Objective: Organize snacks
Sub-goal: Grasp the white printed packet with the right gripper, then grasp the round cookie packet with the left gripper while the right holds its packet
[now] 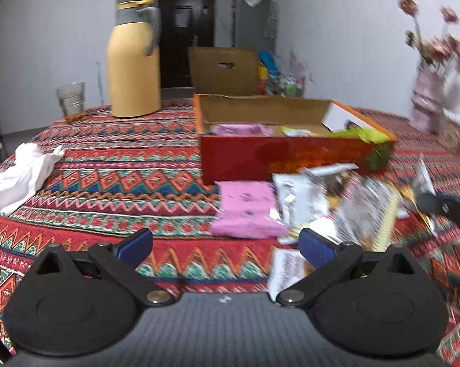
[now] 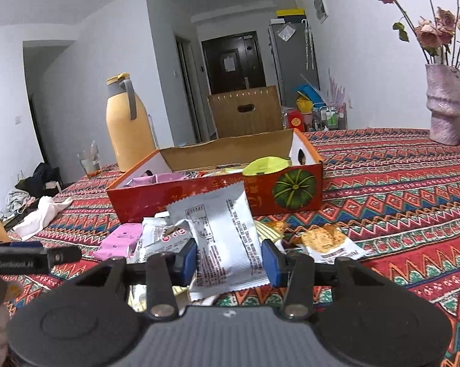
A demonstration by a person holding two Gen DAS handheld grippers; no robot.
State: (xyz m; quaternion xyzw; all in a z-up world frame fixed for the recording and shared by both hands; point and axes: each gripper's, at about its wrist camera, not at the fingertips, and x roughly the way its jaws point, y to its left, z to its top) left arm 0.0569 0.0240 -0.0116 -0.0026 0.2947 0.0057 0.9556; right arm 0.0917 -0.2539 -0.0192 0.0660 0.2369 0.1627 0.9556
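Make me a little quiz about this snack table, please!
1. What is the right gripper holding?
2. True or false: the left gripper holds the pink packet.
3. Where does the yellow jug stand: A) inside the red box, B) on the tablecloth behind the box, C) on the floor?

Key:
1. A silver snack packet, pinched between its blue pads.
2. False; its jaws are open and empty.
3. B.
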